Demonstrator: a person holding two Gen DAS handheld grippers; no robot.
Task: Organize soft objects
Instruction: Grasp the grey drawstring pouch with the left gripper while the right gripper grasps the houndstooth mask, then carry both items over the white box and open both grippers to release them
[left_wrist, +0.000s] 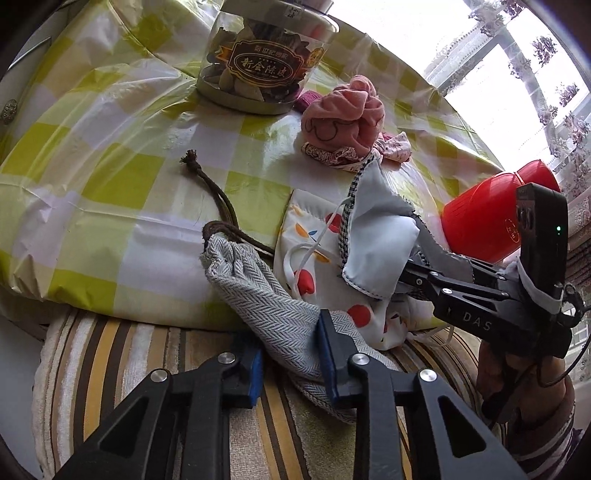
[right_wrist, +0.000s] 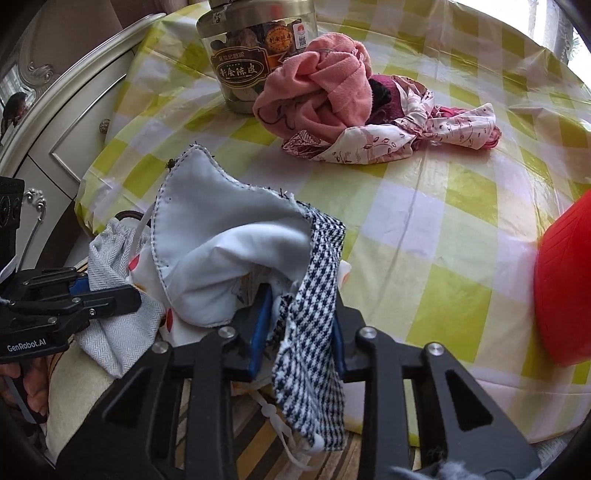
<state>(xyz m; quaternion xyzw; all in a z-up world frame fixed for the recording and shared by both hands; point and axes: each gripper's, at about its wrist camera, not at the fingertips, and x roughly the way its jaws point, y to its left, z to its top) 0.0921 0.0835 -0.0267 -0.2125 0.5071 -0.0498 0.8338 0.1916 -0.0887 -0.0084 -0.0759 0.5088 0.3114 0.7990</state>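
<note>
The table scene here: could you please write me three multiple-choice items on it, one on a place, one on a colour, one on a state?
1. Where is the pink towel?
A. beside the jar
B. inside the jar
C. on the floor

2. What colour is the tablecloth's check?
A. blue and white
B. yellow-green and white
C. red and black

3. What is the left gripper doing?
A. hanging open over the jar
B. closed on the grey pouch
C. closed on the pink towel

Answers:
1 A, the towel lies on the cloth right next to the jar.
2 B, the squares are yellow-green and white.
3 B, its blue pads press the herringbone pouch from both sides.
</note>
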